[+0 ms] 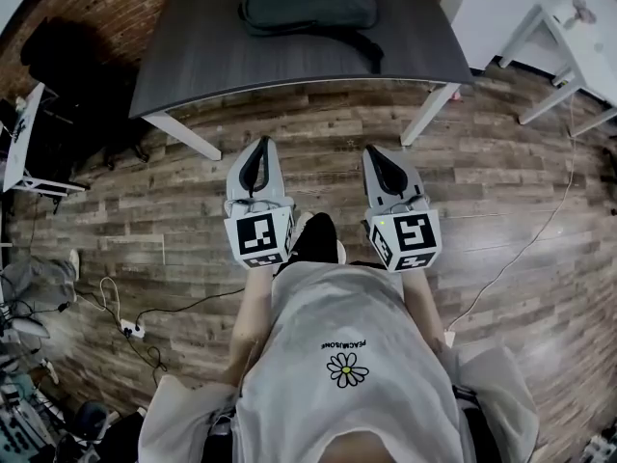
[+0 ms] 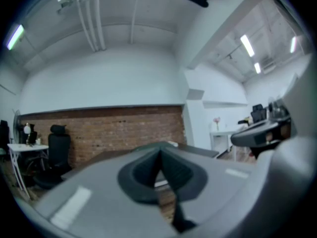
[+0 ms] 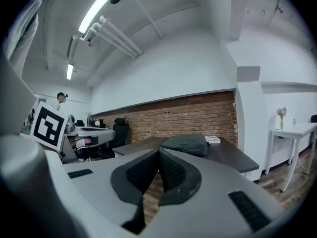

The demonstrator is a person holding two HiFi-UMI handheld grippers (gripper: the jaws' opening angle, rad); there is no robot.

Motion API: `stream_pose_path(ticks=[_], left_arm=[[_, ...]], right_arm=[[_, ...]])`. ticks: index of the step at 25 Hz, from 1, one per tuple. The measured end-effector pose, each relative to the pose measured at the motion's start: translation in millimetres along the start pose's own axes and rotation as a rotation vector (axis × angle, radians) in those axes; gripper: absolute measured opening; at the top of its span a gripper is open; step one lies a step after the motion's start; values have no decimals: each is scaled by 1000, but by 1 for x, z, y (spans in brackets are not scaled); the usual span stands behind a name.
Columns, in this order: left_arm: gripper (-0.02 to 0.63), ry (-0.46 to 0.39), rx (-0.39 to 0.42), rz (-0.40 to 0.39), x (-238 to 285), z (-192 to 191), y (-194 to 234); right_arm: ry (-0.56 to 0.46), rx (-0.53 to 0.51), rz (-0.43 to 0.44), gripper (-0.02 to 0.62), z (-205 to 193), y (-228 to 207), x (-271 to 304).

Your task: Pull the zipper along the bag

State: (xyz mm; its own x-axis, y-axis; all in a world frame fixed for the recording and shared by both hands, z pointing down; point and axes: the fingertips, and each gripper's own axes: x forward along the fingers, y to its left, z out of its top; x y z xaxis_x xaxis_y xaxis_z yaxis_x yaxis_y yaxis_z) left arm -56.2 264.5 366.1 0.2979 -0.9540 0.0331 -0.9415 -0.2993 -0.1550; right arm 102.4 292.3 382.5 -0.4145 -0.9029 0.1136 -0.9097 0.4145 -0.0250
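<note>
The bag [image 1: 308,3] lies on the far part of the dark table [image 1: 193,66]; we cannot make out its zipper from here. We hold the left gripper [image 1: 258,157] and the right gripper [image 1: 378,162] side by side over the wooden floor [image 1: 482,220], well short of the table, each with its jaws pressed together on nothing. We judge the task not yet begun: the approach, the grip on the pull and the whole pull are left.

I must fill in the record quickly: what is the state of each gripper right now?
Grey left gripper: closed, empty, pads together.
Grey right gripper: closed, empty, pads together.
</note>
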Motion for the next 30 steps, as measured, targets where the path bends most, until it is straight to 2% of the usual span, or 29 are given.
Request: stream_pose_path(ticks=[9, 20, 24, 30], left_arm=[[-2, -29, 26, -21, 27, 17, -7], [-2, -58, 24, -26, 76, 25, 5], [-2, -61, 15, -41, 107, 19, 19], [-2, -50, -23, -74, 181, 4, 38]], right_arm=[[-18, -10, -24, 0, 4, -21, 8], [-62, 0, -37, 0, 24, -50, 48], [-60, -13, -52, 0, 27, -59, 76], [-12, -34, -91, 0, 21, -85, 131]])
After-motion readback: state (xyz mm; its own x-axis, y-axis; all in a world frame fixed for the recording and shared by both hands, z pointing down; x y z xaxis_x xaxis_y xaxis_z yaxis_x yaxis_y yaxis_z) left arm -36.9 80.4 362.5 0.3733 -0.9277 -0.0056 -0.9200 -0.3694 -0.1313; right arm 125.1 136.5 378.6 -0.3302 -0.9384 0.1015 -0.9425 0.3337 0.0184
